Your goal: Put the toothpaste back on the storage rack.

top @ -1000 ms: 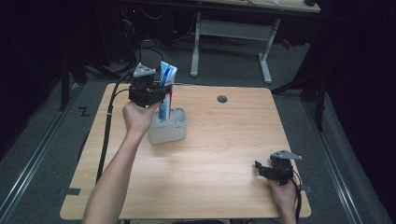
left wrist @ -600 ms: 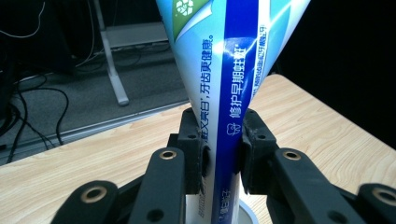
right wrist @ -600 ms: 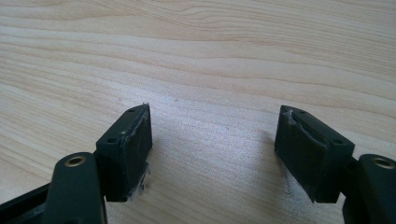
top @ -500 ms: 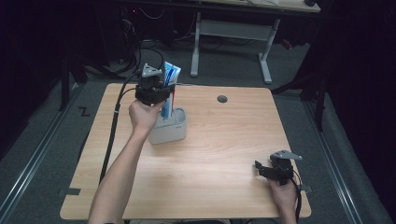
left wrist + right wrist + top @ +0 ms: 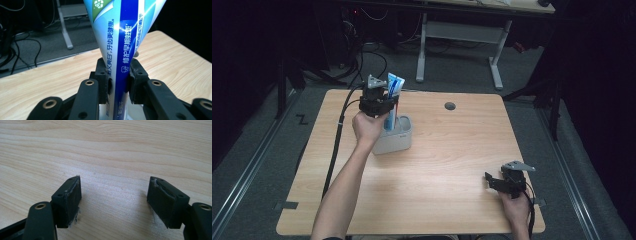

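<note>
The left gripper (image 5: 117, 82) has its two black pads clamped on the narrow lower part of a blue-and-white plastic toothpaste tube (image 5: 120, 37), printed with white Chinese characters and flaring wider toward the top of the left gripper view. In the high view the tube stands upright in a pale grey rounded holder (image 5: 398, 140) in the upper left of the light wooden table (image 5: 447, 165). The right gripper (image 5: 115, 202), at the lower right of the high view, rests with jaws spread wide over bare wood.

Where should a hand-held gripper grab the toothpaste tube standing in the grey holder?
Grip the toothpaste tube across its flat faces on the narrower stretch below the flared top end, coming in level from the side above the grey holder. It stands upright, so that part is free. The left hand-held gripper is shut on it there.
</note>
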Demonstrator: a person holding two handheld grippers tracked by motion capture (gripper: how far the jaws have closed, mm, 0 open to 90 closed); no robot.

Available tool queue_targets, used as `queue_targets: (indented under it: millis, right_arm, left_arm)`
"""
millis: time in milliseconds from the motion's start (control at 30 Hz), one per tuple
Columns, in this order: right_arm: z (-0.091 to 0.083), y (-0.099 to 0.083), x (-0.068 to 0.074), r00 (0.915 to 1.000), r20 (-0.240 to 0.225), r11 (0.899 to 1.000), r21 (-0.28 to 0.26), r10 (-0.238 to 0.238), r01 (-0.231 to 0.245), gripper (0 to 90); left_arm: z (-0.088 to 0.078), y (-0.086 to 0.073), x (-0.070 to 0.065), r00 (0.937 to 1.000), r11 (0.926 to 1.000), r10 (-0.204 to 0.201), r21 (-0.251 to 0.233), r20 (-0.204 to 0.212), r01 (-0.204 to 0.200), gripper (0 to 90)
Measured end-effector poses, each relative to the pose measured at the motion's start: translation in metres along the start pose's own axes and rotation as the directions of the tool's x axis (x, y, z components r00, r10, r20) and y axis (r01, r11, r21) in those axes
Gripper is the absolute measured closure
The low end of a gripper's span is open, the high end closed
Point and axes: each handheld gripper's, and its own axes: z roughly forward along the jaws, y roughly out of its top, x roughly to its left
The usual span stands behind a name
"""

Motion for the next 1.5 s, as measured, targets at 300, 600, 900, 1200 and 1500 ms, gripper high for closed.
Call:
queue_targets:
  millis: [300,600,900,1200,1500]
  right_arm:
    - [0.0,0.0,0.0,1.0,0.0,1.0,0.0,-0.001,0.001,27.6]
    - [0.0,0.0,0.0,1.0,0.0,1.0,0.0,0.002,-0.002,27.5]
    - [0.0,0.0,0.0,1.0,0.0,1.0,0.0,0.0,0.0,27.6]
    - [0.0,0.0,0.0,1.0,0.0,1.0,0.0,-0.001,0.001,27.6]
    - [0.0,0.0,0.0,1.0,0.0,1.0,0.0,-0.002,0.002,27.6]
  left_arm:
    - [0.006,-0.009,0.004,1.0,0.9999,0.003,0.011,-0.008,-0.003,73.3]
    - [0.009,-0.012,0.004,0.9997,0.9994,0.013,0.032,-0.02,-0.013,73.1]
    - [0.012,-0.015,-0.001,0.9992,0.9988,0.036,0.035,-0.018,-0.036,73.0]
    - [0.006,-0.023,-0.004,0.9988,0.9984,0.046,0.033,-0.02,-0.045,72.9]
    - [0.005,-0.03,-0.002,0.9993,0.9987,0.035,0.037,-0.015,-0.034,72.9]
